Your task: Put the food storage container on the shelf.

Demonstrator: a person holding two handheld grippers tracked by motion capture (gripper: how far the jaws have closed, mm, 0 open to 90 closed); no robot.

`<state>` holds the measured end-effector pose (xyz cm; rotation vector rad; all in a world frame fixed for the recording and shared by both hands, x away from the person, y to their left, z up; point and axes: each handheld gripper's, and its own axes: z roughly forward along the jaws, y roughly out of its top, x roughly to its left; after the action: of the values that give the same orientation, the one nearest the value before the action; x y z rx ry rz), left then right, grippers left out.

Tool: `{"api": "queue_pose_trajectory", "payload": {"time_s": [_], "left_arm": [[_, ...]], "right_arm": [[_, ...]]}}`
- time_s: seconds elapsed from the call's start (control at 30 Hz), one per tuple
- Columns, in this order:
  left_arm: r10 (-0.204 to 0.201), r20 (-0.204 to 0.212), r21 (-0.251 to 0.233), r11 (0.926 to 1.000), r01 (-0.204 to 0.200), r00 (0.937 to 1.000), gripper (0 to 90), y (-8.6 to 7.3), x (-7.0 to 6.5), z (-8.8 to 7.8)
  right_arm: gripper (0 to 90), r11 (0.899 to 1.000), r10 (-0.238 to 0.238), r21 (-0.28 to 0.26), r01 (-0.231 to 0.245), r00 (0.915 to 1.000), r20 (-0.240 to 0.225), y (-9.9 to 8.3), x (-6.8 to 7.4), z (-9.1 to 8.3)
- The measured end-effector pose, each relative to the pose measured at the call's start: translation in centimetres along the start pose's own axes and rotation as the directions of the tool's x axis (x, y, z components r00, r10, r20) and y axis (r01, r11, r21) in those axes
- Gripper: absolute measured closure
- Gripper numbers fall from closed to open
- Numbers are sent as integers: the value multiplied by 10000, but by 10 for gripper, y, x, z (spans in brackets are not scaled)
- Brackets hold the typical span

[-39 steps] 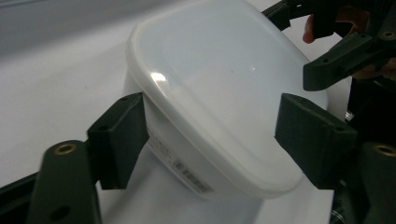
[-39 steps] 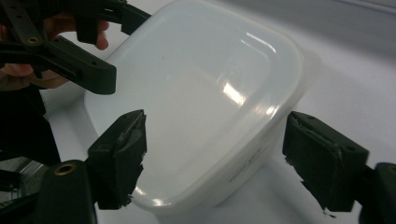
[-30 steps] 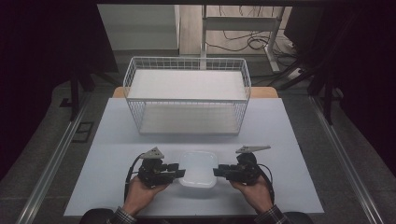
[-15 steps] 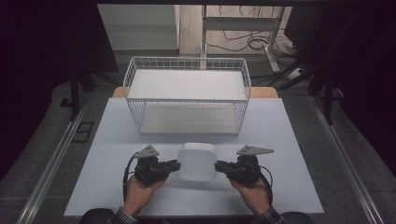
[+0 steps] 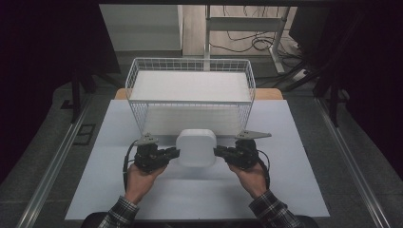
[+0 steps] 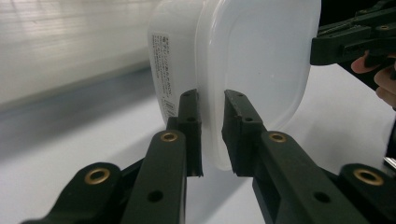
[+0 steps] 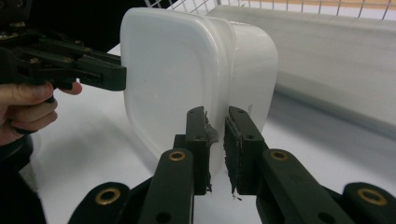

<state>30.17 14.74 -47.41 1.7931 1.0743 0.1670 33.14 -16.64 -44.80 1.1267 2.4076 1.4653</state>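
The white plastic container (image 5: 195,147) has risen off the white table (image 5: 294,156) and moved farther, now before the wire basket (image 5: 190,78). The left gripper (image 5: 172,153) and right gripper (image 5: 220,151), after closing further, each clamp its rim from opposite sides.

Pale grey-white flat counter (image 5: 294,142) stands on a grey floor (image 5: 47,156), with metal rails (image 5: 45,183) running along both sides. Behind it: white metal desk frame (image 5: 247,23), black cables (image 5: 247,42) on a lit wooden floor. Dark surroundings left and right.
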Motion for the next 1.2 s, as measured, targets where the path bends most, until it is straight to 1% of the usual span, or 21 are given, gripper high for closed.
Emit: {"api": "queue_pose_trajectory", "payload": {"time_s": [0.13, 0.17, 0.2, 0.3, 0.4, 0.47, 0.57, 0.63, 0.73, 0.77, 0.83, 0.97, 1.0, 1.07, 1.2], "left_arm": [[-63, -77, -98, 9999, 62, 10000, 782, 6, 9, 5], [-63, -77, -98, 9999, 62, 10000, 782, 6, 9, 5], [-118, -118, -104, 9999, 117, 9999, 782, 9, 14, 9], [-139, -204, -103, 9999, 136, 9997, 781, 13, 19, 14], [-91, -292, -87, 9999, 88, 9995, 782, 18, 25, 19], [-51, -277, -75, 10000, 49, 9996, 781, 22, 29, 22], [-147, -290, -55, 9999, 146, 9995, 781, 27, 34, 28], [-76, -293, -17, 10000, 76, 9995, 781, 30, 37, 31], [-174, -369, 61, 9998, 176, 9992, 780, 33, 41, 35], [-174, -369, 61, 9998, 176, 9992, 780, 33, 41, 35], [-326, -388, 121, 9994, 331, 9987, 780, 33, 43, 37], [-277, -435, 275, 9992, 289, 9987, 779, 32, 48, 39], [-441, -431, 268, 9986, 453, 9981, 779, 31, 48, 40], [-560, -417, 299, 9979, 573, 9976, 779, 30, 49, 42], [-583, -420, 467, 9971, 603, 9974, 778, 29, 53, 46]], "right_arm": [[790, 9999, -104, -56, 105, 9999, 113, 8, -5, 8], [790, 9999, -135, -26, 136, 9998, 157, 10, -7, 10], [791, 9998, -177, -69, 178, 9997, 188, 12, -9, 12], [790, 9998, -195, -89, 197, 9995, 261, 16, -14, 18], [789, 9998, -177, -108, 180, 9993, 335, 20, -20, 24], [788, 9998, -156, -133, 162, 9991, 405, 23, -24, 28], [787, 9998, -129, -142, 137, 9986, 511, 26, -29, 32], [786, 9998, -113, -141, 121, 9982, 586, 29, -32, 35], [784, 9999, -46, -100, 52, 9978, 663, 30, -37, 40], [783, 10000, -14, -93, 20, 9978, 664, 31, -38, 42], [782, 10000, 19, -70, -14, 9978, 662, 31, -40, 45], [779, 9999, 132, 58, -136, 9976, 685, 29, -43, 52], [777, 9999, 146, 43, -150, 9976, 682, 29, -44, 53], [775, 9997, 215, 97, -223, 9973, 707, 28, -45, 56], [772, 9996, 218, 186, -233, 9969, 753, 27, -47, 58]]}}
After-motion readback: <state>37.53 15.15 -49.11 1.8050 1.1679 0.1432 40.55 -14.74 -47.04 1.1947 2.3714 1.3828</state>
